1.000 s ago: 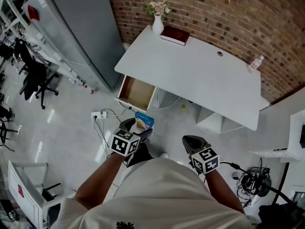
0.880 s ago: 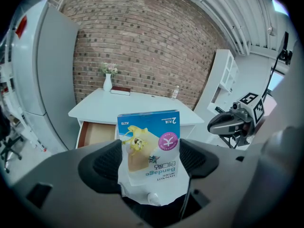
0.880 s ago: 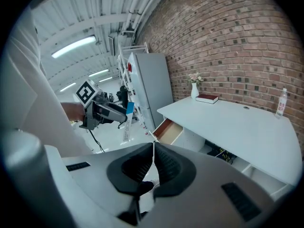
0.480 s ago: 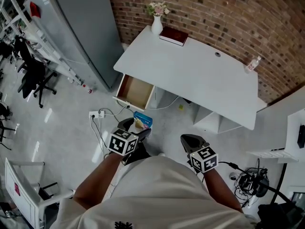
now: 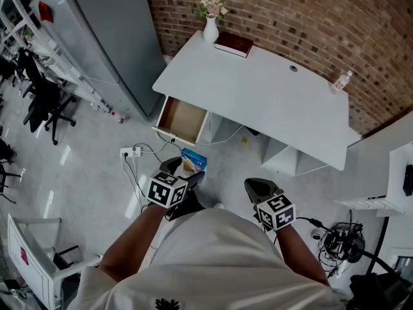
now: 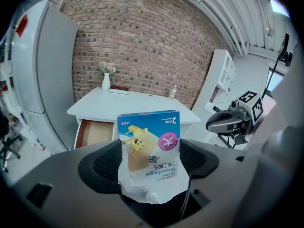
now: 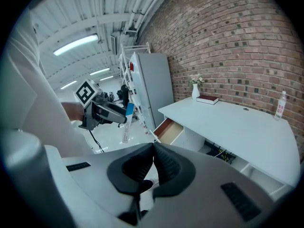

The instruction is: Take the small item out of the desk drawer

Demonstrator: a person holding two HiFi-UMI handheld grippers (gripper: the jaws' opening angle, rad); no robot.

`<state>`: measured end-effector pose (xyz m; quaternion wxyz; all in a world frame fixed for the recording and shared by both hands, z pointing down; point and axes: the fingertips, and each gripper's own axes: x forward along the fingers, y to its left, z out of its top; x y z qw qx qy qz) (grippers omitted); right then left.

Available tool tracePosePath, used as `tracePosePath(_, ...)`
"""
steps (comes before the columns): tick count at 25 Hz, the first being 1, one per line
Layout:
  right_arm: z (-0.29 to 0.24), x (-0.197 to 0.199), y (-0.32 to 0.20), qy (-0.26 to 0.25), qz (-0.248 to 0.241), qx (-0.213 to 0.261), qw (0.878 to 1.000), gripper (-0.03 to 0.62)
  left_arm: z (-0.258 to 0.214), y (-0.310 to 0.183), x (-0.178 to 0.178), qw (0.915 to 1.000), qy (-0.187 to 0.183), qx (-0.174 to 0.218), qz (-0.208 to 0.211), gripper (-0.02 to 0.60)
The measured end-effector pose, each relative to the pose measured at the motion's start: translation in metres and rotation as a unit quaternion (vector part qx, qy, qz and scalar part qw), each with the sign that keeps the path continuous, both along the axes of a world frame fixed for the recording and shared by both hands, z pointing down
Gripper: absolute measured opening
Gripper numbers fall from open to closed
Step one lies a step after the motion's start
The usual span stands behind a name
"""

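My left gripper [image 6: 149,161] is shut on a small bandage packet [image 6: 150,152], blue-topped with a cartoon print; the same packet [image 5: 193,161] sticks out ahead of that gripper [image 5: 188,174] in the head view. It is held in the air above the floor, well clear of the open wooden drawer [image 5: 182,120] at the white desk's [image 5: 258,102] left end. The drawer [image 6: 95,132] looks bare inside. My right gripper [image 7: 153,163] is shut with nothing between its pads, and is held [image 5: 258,190] near my body, right of the left one.
On the desk stand a white vase with flowers [image 5: 211,26], a dark red book [image 5: 233,44] and a small clear bottle [image 5: 340,81]. A grey cabinet [image 5: 103,37] stands left of the desk. A power strip and cables [image 5: 132,152] lie on the floor. More cables [image 5: 339,241] lie at right.
The view has drifted slightly away from the desk. Both grippers keep their poses; the left still holds the packet.
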<state>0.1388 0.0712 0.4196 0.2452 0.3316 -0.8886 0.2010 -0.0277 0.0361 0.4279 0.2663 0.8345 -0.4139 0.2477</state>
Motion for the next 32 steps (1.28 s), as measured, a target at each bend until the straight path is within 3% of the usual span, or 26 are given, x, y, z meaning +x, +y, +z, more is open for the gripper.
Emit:
tracePosePath(15,0.011,-0.001,-0.001,0.021,-0.009,-0.016,1.000,0.032,0.011,0.007,-0.005,0.9999,0.000,-0.014,-0.007,0.367)
tracePosePath(32,0.024,-0.005,-0.003,0.021,-0.012,-0.036,0.999,0.031,0.020,-0.004,0.002,0.9996,-0.002,-0.023,0.014,0.368)
